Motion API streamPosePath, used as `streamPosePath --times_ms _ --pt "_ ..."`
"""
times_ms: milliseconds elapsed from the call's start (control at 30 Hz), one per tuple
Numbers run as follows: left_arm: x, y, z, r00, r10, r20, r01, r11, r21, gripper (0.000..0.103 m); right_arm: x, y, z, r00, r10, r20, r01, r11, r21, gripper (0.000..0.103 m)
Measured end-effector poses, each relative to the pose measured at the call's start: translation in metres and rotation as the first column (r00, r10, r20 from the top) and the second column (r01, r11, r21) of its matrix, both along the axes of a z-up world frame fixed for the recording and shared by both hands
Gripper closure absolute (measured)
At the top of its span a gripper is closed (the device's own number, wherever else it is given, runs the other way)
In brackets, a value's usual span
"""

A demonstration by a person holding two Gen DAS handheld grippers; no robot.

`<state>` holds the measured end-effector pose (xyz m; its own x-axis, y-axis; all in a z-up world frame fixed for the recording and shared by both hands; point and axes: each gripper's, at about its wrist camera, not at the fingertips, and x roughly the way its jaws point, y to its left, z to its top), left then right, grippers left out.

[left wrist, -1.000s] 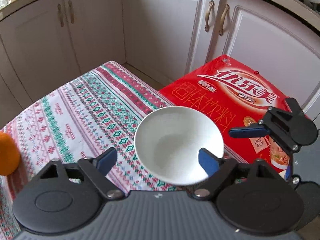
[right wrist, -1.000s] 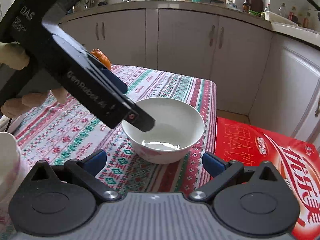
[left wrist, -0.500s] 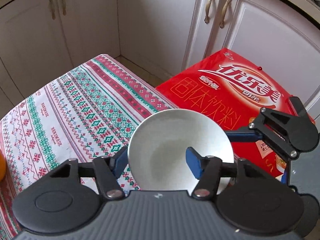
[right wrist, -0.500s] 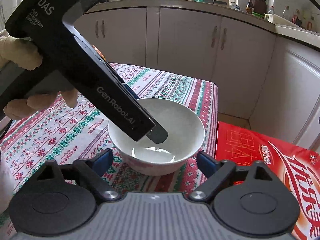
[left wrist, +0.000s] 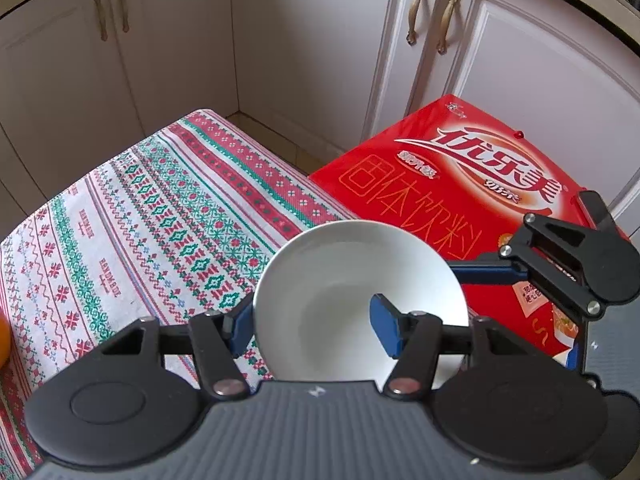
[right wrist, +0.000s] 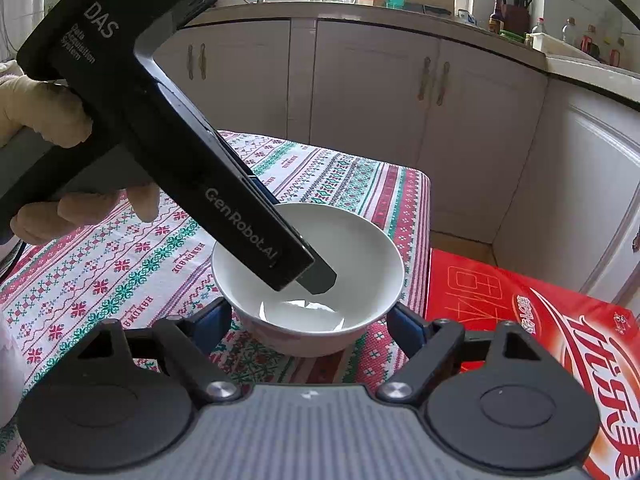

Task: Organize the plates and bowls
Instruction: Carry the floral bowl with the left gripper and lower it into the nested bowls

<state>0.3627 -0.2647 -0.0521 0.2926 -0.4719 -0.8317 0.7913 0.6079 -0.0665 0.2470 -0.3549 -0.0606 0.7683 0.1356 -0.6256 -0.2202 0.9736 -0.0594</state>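
In the left wrist view, a counter draped in a red, green and white patterned tablecloth stands before cream cabinet doors with four brass handles showing, and one red drink carton printed with Chinese characters sits just beside the cloth's edge. One white bowl rests near that edge. The left gripper has its jaws narrowed across the bowl's wall, one blue pad outside the rim and one inside; whether the pads actually press the porcelain is hard to tell. The right gripper reaches in from the right, only partly seen, one blue finger lying close to the bowl's rim. A sliver of something orange is cut off at the left edge. In the right wrist view, the same tablecloth and white bowl appear, with the carton at right and a worktop along the far wall crowded with bottles and jars too small to name. The right gripper holds its jaws wide apart, flanking the bowl's base on both sides, gripping nothing. The left gripper's black body, marked "GenRobot.AI", slants down into the bowl, held by a gloved hand, and hides the bowl's near-left rim. A white object at the left edge is cut off and unidentifiable.
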Motion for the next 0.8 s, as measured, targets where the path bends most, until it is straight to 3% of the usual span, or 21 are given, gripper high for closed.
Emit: streamPosePath --times_ms 800 --pt "-0.058 0.033 0.043 0.999 -0.008 0.053 0.009 1.000 -0.019 0.043 -0.049 0.025 0.045 1.000 0.028 0.015 -0.028 1.000 0.008 0.015"
